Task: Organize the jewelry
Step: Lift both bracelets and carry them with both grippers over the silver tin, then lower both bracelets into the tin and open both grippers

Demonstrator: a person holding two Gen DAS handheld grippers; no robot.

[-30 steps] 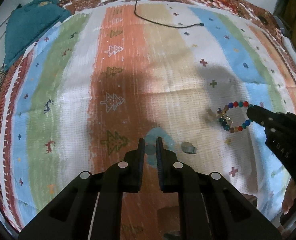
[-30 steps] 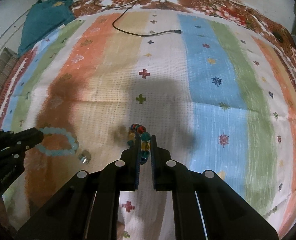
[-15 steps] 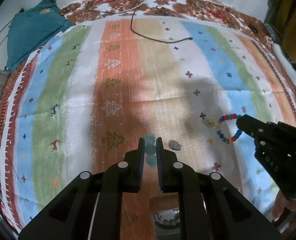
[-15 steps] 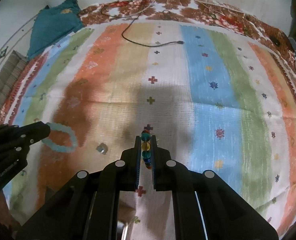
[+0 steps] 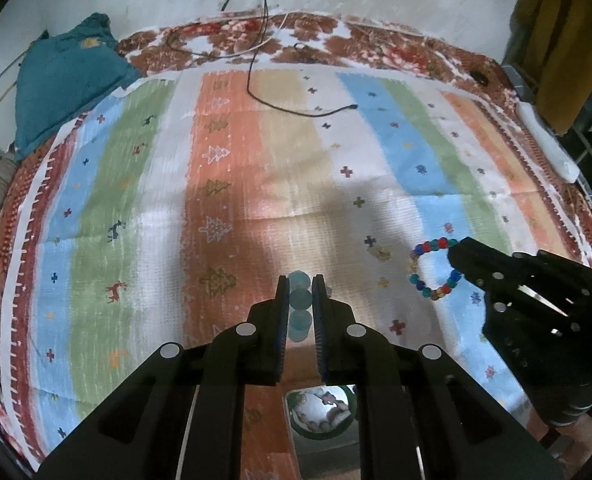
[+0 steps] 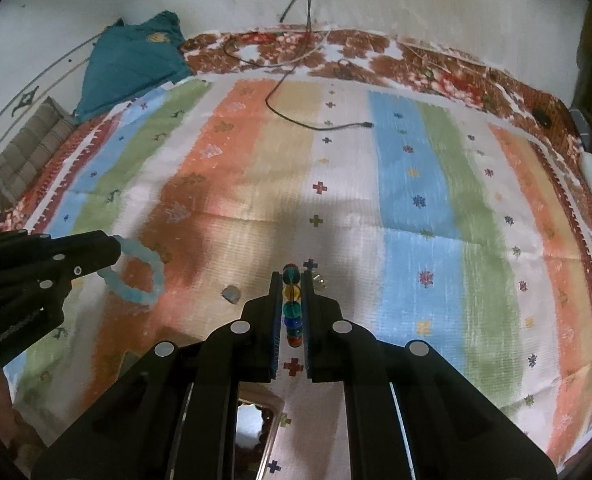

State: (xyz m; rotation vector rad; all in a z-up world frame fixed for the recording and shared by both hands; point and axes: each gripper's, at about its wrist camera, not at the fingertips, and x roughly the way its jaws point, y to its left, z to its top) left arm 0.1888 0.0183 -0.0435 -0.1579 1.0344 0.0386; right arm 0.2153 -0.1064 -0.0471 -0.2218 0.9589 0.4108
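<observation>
My left gripper (image 5: 299,286) is shut on a pale blue bead bracelet (image 5: 299,300) and holds it above the striped cloth; the bracelet hangs as a loop in the right wrist view (image 6: 144,280). My right gripper (image 6: 292,280) is shut on a multicoloured bead bracelet (image 6: 292,304), also lifted; its loop shows in the left wrist view (image 5: 431,268). A small silvery piece (image 6: 232,294) and a small gold piece (image 6: 319,280) lie on the cloth below. A shiny container with beads (image 5: 321,408) sits under the left gripper.
A striped patterned cloth (image 5: 256,160) covers the bed. A black cable (image 5: 296,108) lies at the far side. A teal pillow (image 5: 64,76) sits at the far left. Another container edge (image 6: 256,420) shows under the right gripper.
Both grippers have risen with their bracelets, lifting them off the cloth. The bed looks farther away, and the containers have come into view below.
</observation>
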